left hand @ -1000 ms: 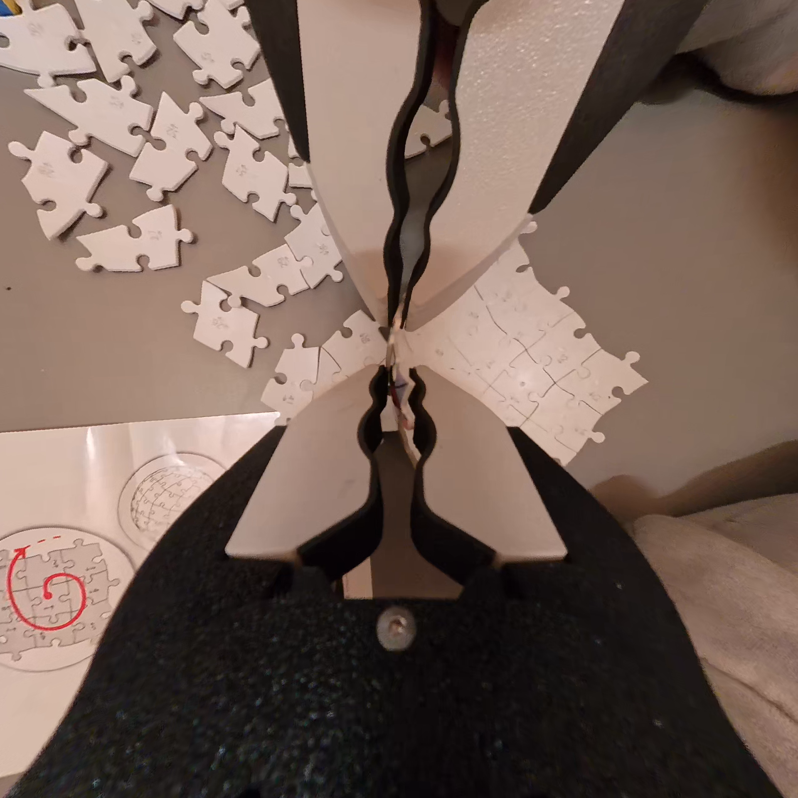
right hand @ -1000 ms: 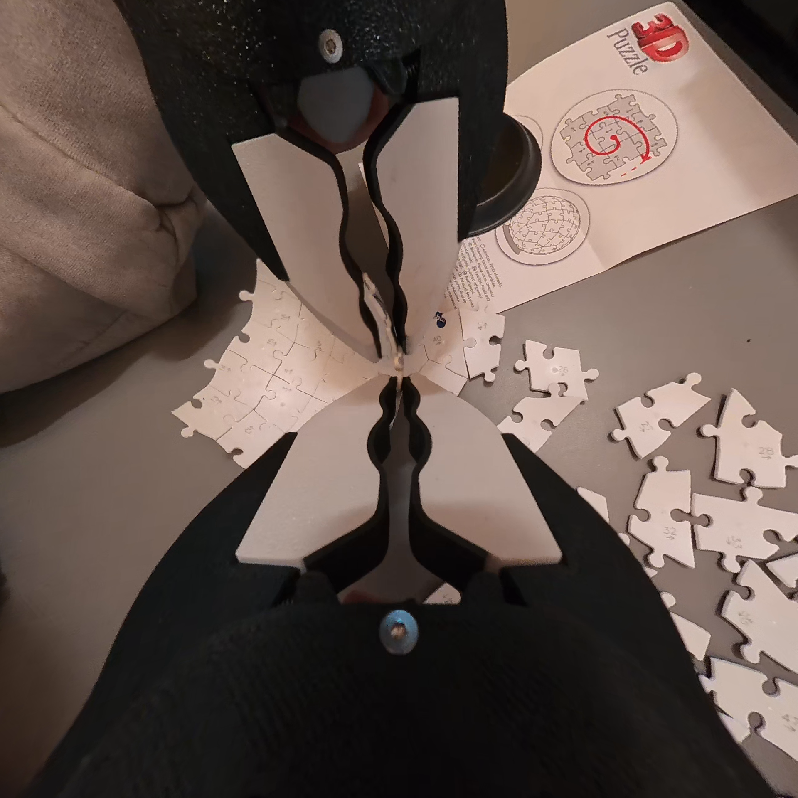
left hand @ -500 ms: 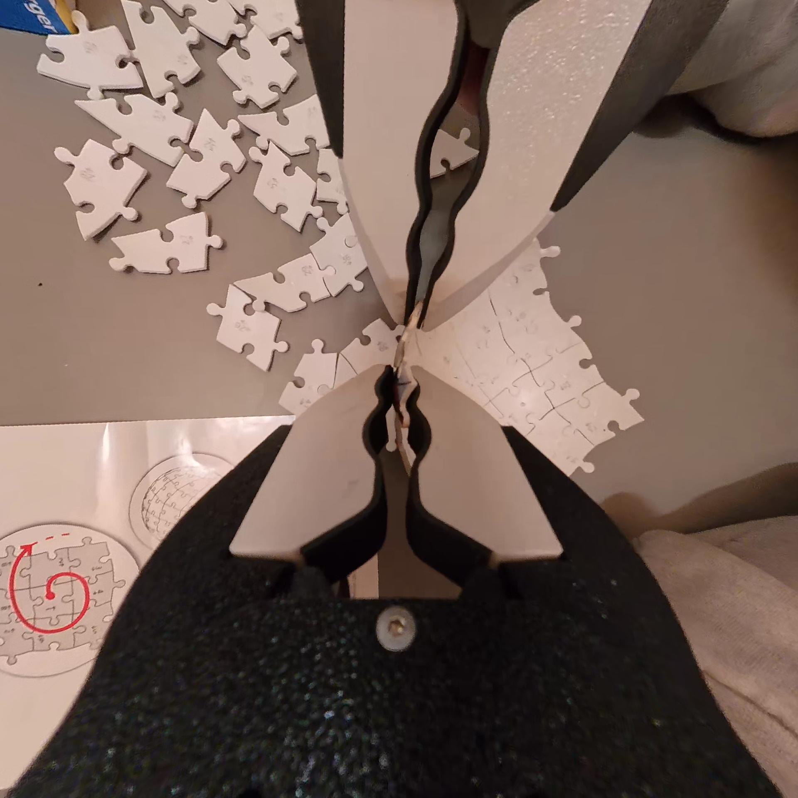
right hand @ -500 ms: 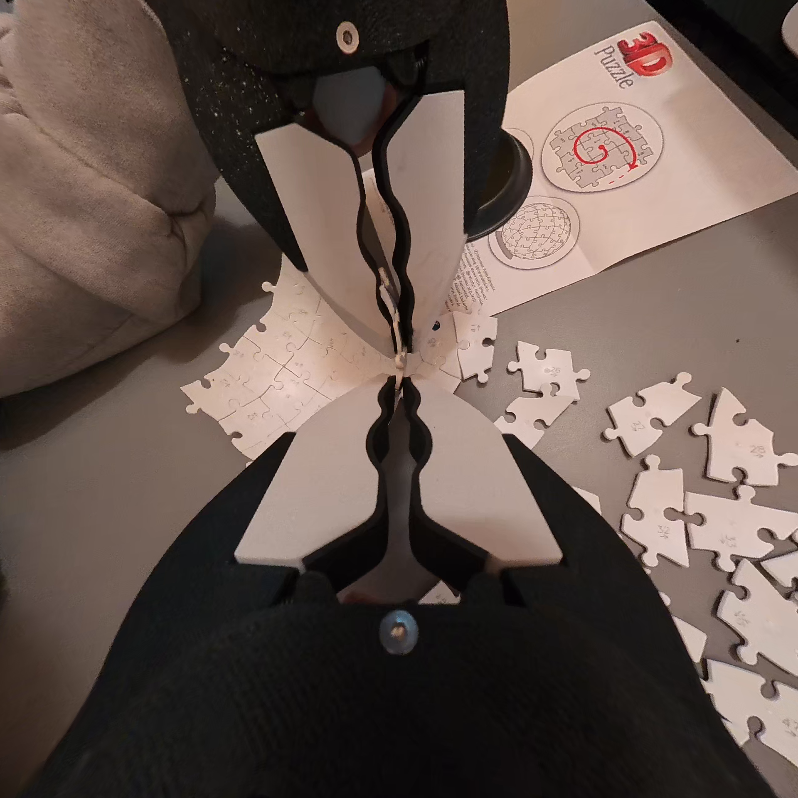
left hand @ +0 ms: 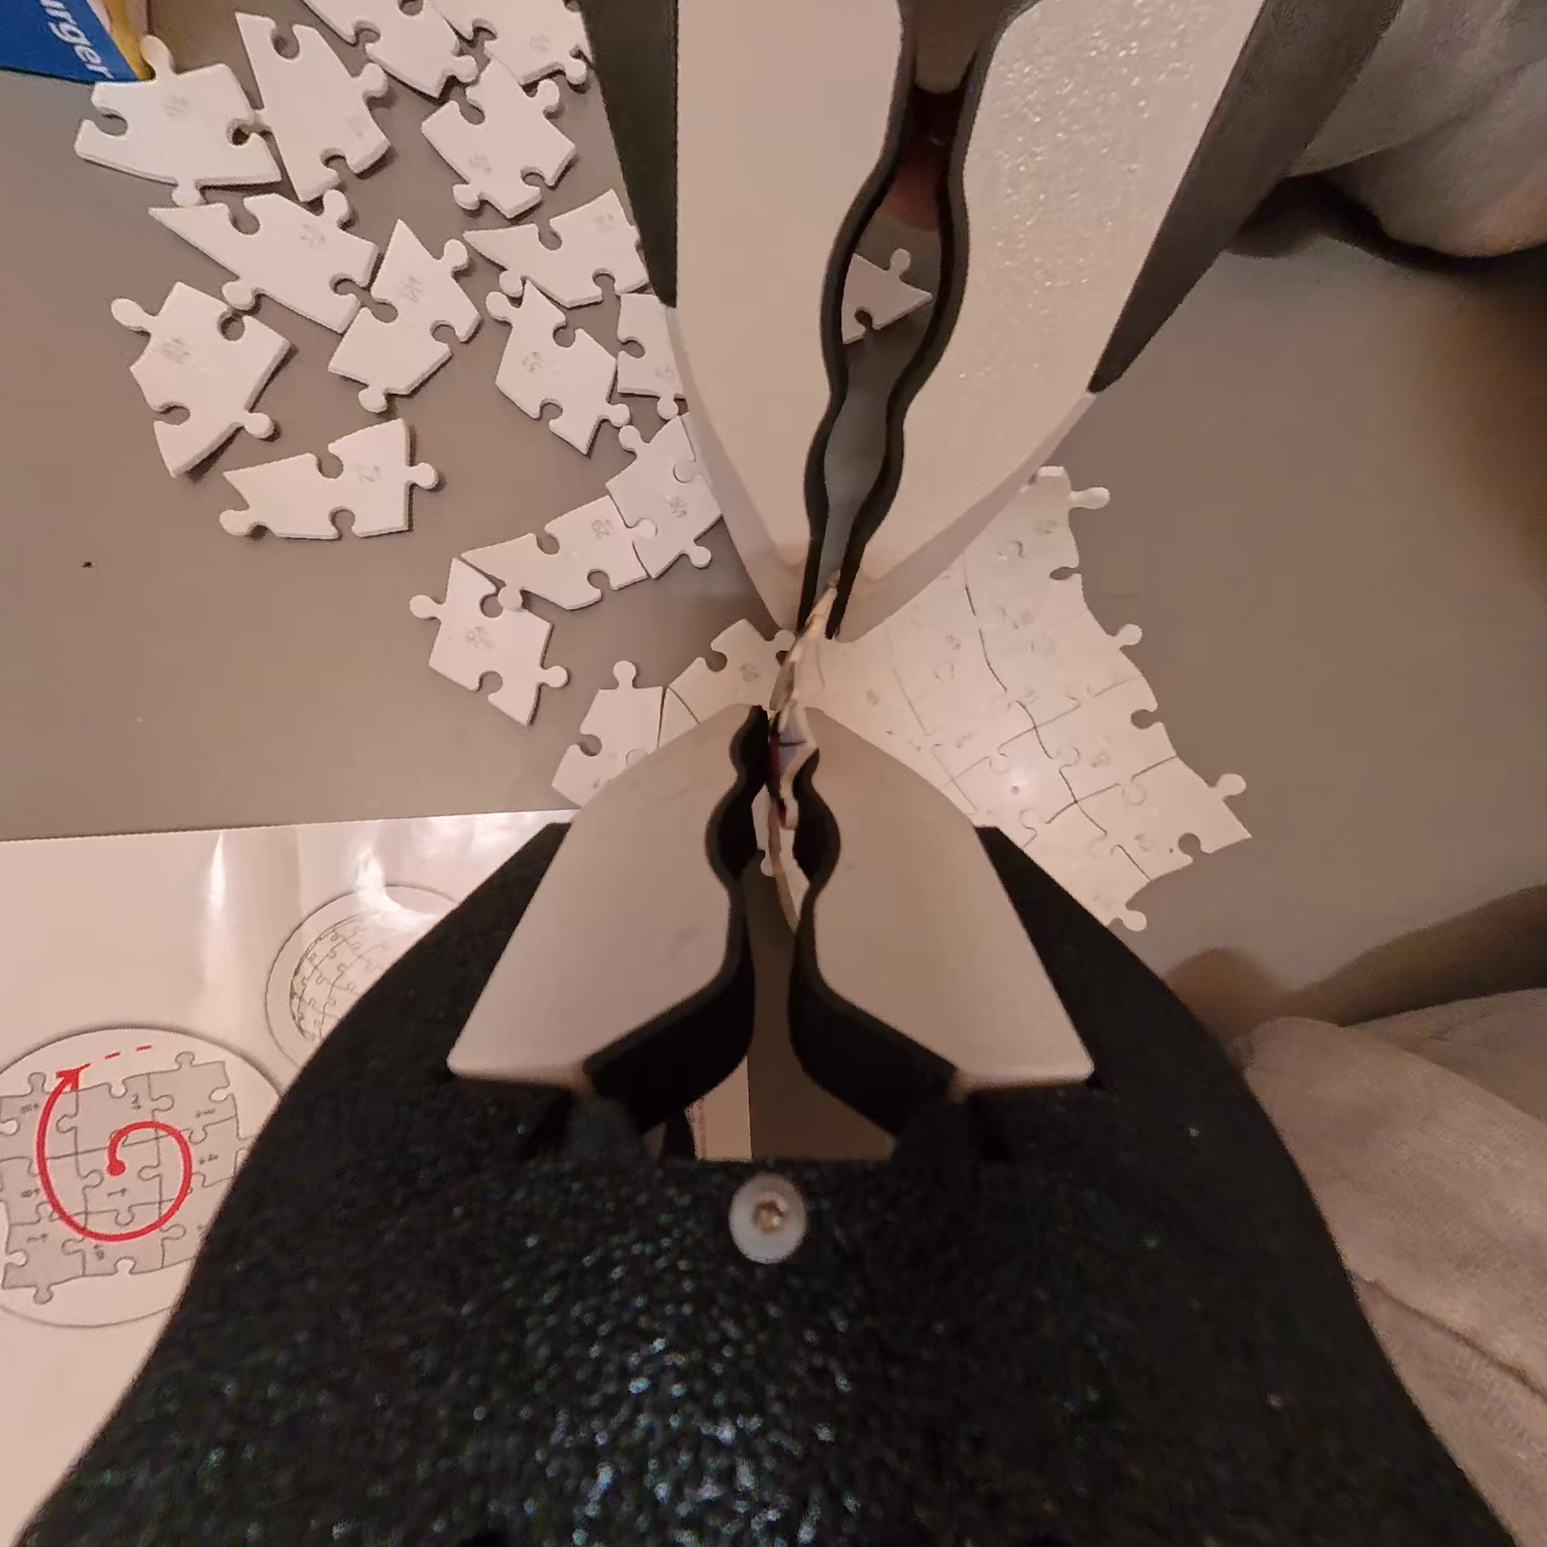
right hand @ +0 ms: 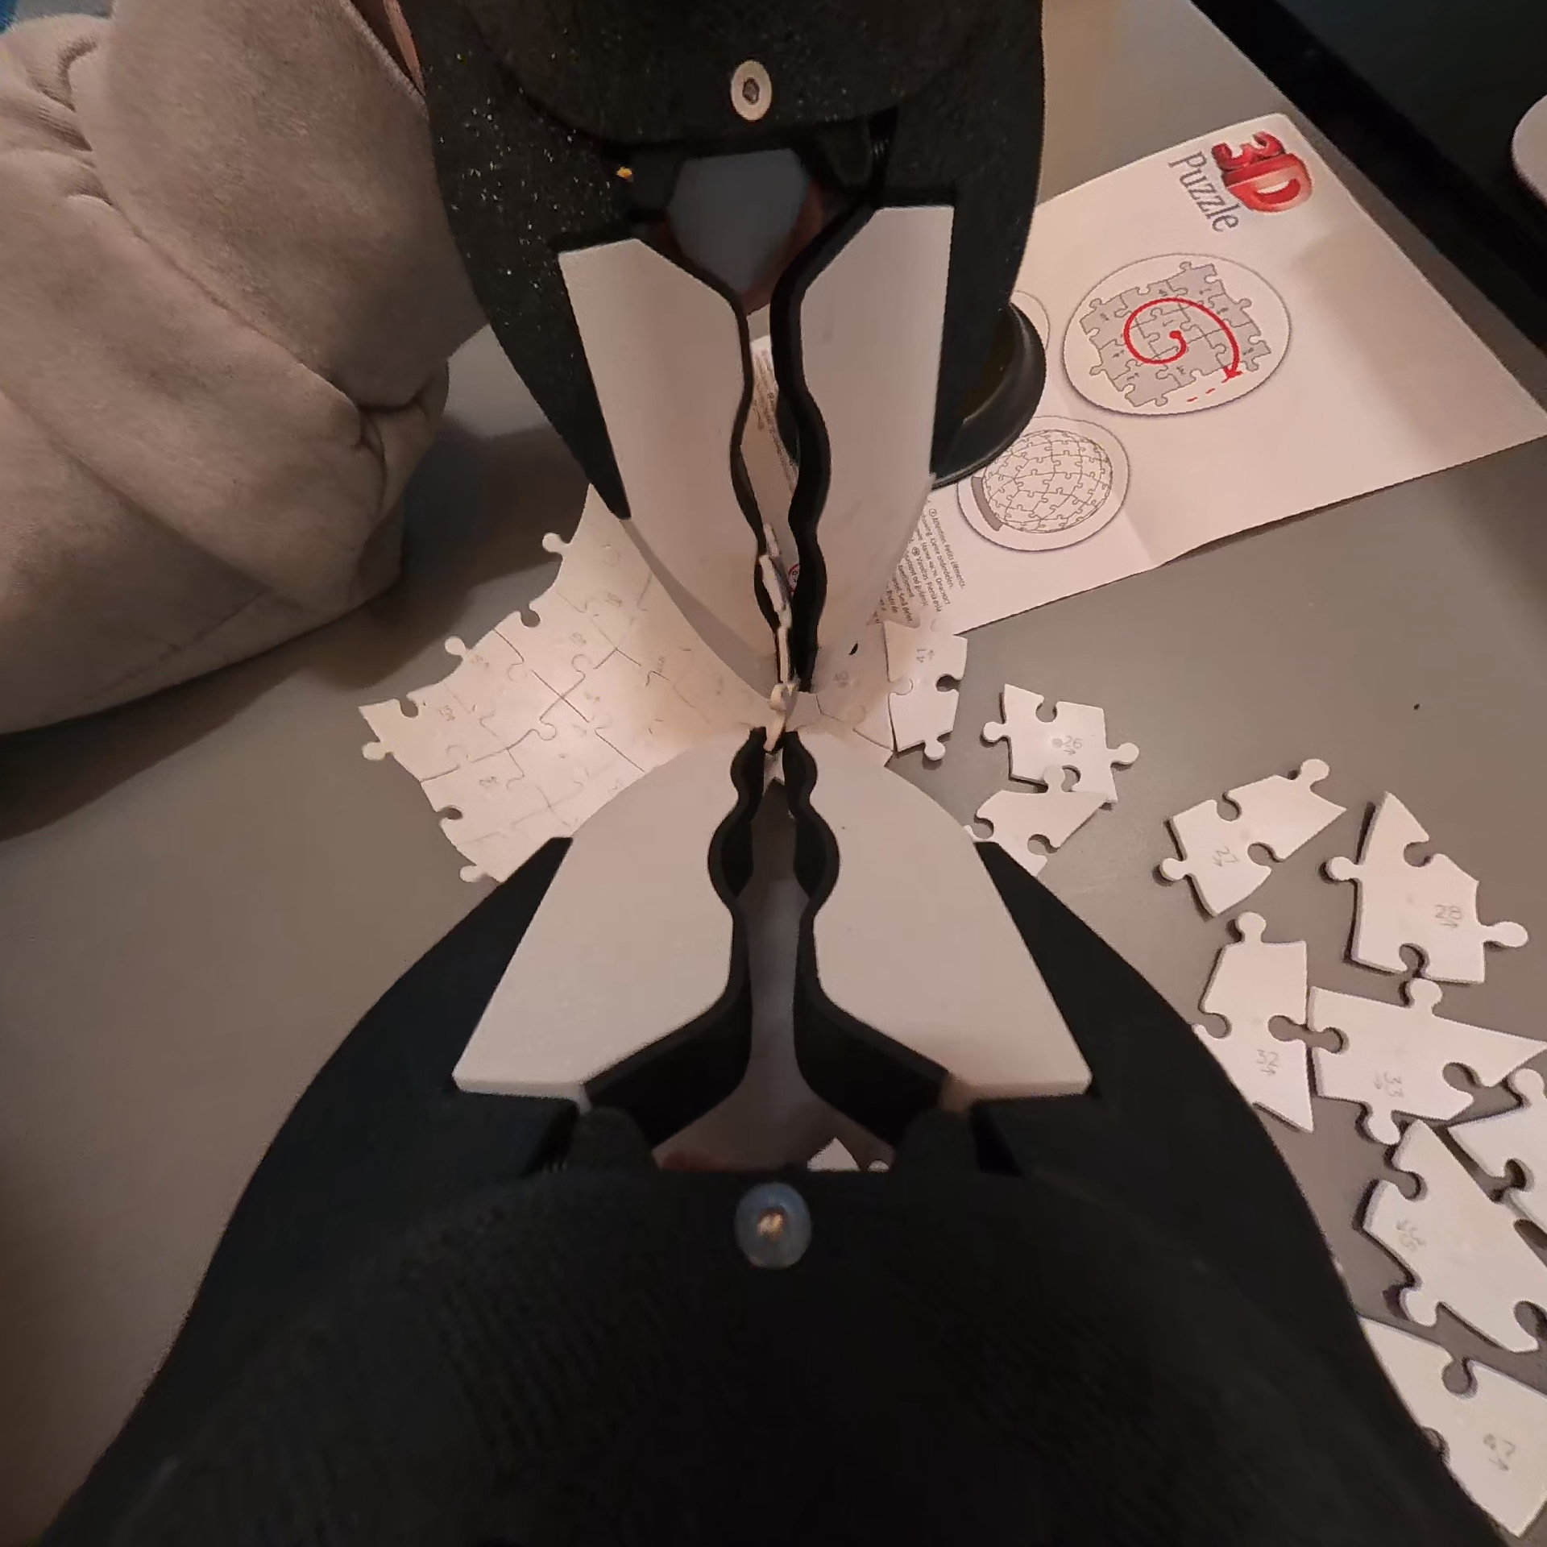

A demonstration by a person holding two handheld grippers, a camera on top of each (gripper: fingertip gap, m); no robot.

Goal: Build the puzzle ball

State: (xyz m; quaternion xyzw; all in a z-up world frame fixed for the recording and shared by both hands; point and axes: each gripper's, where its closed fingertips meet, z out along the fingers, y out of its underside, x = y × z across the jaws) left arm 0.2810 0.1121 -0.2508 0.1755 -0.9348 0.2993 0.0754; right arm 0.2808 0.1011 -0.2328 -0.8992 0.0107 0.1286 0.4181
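Observation:
My left gripper [left hand: 778,728] is shut on a white puzzle piece [left hand: 785,783] held edge-on, with a colour-printed face. My right gripper [right hand: 774,749] is shut on the edge of another small piece [right hand: 777,727]. The two grippers point at each other with tips almost touching, and the two held pieces meet between them. The right gripper [left hand: 824,586] comes in from the top of the left wrist view, and the left gripper [right hand: 791,661] from the top of the right wrist view. Below them an assembled curved patch of white pieces [left hand: 1046,711] [right hand: 536,720] lies on the grey table.
Several loose white pieces [left hand: 377,335] [right hand: 1381,1046] lie scattered beside the patch. A folded instruction sheet [left hand: 167,963] [right hand: 1172,377] carries a black round stand [right hand: 1017,402]. Grey sleeves [left hand: 1423,1172] [right hand: 167,335] lie on the side away from the loose pieces. A blue box corner [left hand: 59,33] shows far left. My left and right fingertips are right by each other.
Both grippers stay shut and tip to tip. The pair has drifted slightly over the table, so the patch and loose pieces sit a little differently in both views.

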